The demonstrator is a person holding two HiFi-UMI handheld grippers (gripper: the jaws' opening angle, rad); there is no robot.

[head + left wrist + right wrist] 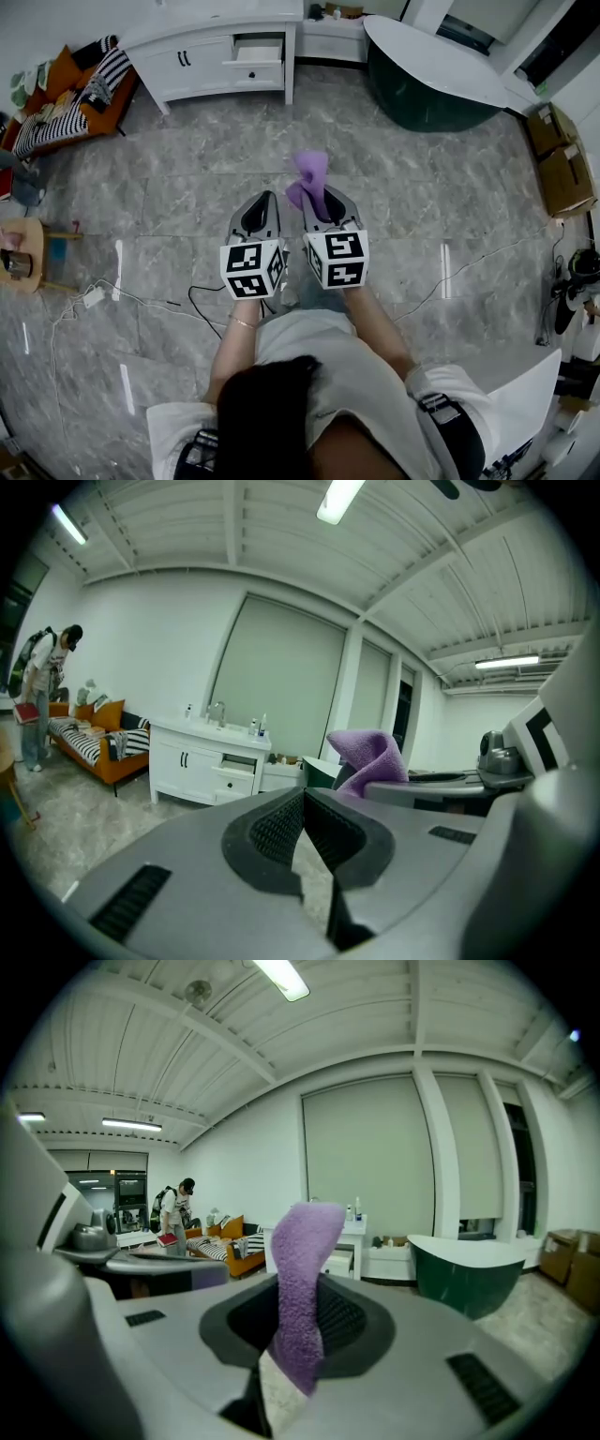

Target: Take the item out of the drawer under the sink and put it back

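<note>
The right tool pinches the purple cloth, which stands upright, well away from the sink cabinet (its drawer is open). The left tool, equally far from that cabinet, is pressed together, empty.

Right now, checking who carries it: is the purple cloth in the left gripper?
No, the left gripper is shut on nothing; the right gripper pinches the purple cloth.

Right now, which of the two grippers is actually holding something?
The right gripper: a purple cloth is pinched between its jaws and sticks up out of them. The left gripper has its jaws together, empty.
</note>
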